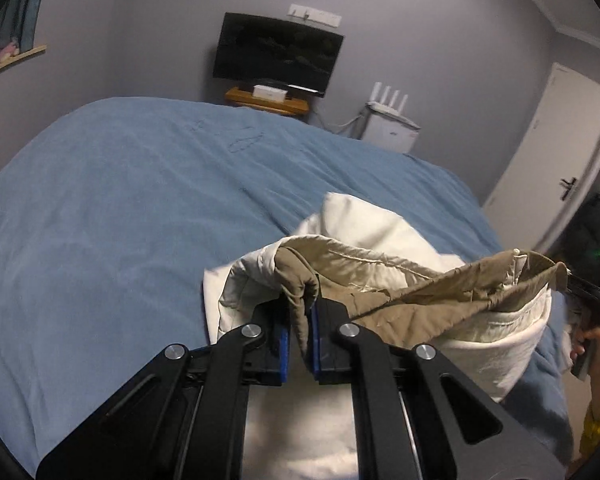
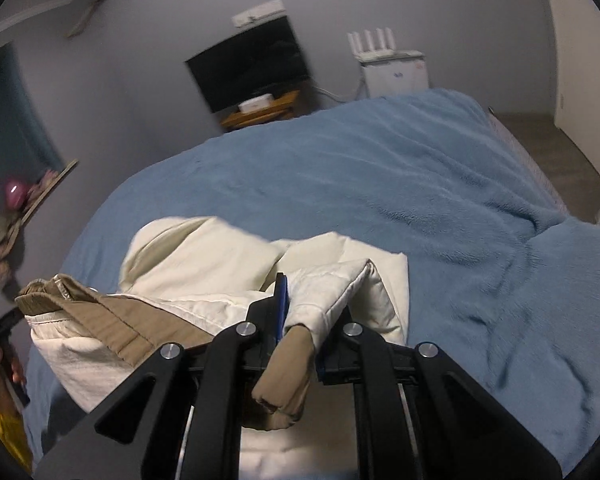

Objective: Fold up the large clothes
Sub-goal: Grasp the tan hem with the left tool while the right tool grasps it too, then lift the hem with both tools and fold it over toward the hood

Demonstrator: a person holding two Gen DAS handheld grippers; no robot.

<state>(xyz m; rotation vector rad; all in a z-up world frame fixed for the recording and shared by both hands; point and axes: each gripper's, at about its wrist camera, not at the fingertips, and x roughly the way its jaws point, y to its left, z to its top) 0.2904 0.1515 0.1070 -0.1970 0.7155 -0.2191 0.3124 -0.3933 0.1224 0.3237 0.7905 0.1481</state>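
A large padded garment [image 1: 380,240], cream outside with a tan lining, hangs over the blue bed cover [image 1: 120,200]. My left gripper [image 1: 302,312] is shut on a tan fold of its edge. The tan hem stretches right to the other gripper [image 1: 588,296], held by a hand at the frame's edge. In the right wrist view my right gripper [image 2: 300,320] is shut on a cream and tan corner of the garment [image 2: 204,256]. The rest of the garment sags between both grips onto the bed cover [image 2: 420,200]. The left gripper [image 2: 0,328] shows at the far left.
A dark television [image 1: 278,54] hangs on the grey wall above a wooden shelf [image 1: 266,100]. A small white fridge [image 1: 390,128] with a router stands right of it. A white door [image 1: 548,152] is at the right. A shelf with soft items [image 2: 12,208] lines the left wall.
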